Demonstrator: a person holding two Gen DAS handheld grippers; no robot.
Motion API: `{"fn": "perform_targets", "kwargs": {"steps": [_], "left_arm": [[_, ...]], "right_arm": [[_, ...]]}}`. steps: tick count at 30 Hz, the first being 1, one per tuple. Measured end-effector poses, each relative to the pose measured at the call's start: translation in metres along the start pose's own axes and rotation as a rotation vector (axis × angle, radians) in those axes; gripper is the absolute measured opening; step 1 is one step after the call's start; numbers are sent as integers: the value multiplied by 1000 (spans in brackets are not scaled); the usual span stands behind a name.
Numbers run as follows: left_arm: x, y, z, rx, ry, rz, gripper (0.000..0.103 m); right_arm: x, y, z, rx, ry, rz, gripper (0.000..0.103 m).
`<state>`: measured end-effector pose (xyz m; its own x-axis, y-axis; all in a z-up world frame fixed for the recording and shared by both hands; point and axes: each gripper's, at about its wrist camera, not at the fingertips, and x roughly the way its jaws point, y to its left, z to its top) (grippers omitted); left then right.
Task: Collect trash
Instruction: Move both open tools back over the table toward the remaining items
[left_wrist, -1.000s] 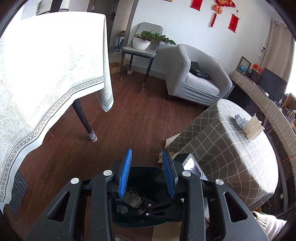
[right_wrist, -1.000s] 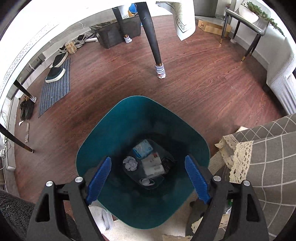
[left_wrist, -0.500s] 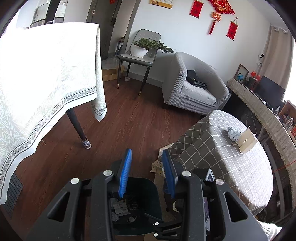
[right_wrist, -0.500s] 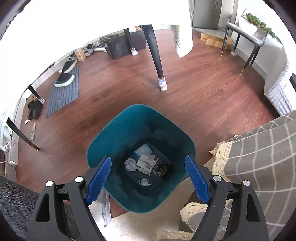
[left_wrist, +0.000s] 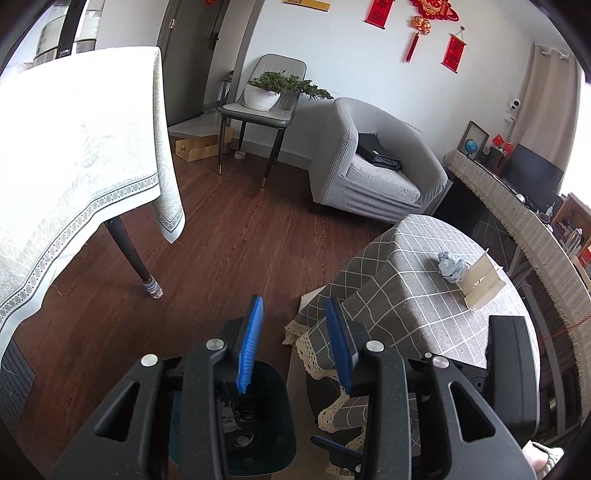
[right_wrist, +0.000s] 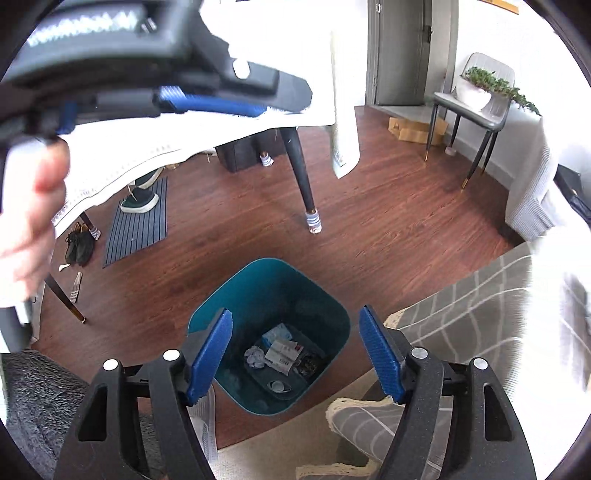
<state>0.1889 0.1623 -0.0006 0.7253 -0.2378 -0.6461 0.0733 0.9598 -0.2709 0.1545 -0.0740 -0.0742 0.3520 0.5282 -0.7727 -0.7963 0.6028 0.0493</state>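
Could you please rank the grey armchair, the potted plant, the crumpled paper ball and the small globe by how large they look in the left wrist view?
1. grey armchair
2. potted plant
3. crumpled paper ball
4. small globe

The paper ball lies nearer the camera than the plant, so that pair's real sizes may differ more.

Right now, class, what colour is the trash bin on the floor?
Teal; the trash bin shows best in the right wrist view.
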Motion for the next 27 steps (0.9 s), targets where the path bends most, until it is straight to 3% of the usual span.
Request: {"fn": "perform_targets", "kwargs": {"steps": [13,27], "left_arm": [[24,-49,0,40,21,-45,51],[53,-91,-2,93,48,-87,65]], "right_arm": [[-67,-50,-14,92,-121,-110,72],[-138,-133,-44,274,-284,-397,75]]}}
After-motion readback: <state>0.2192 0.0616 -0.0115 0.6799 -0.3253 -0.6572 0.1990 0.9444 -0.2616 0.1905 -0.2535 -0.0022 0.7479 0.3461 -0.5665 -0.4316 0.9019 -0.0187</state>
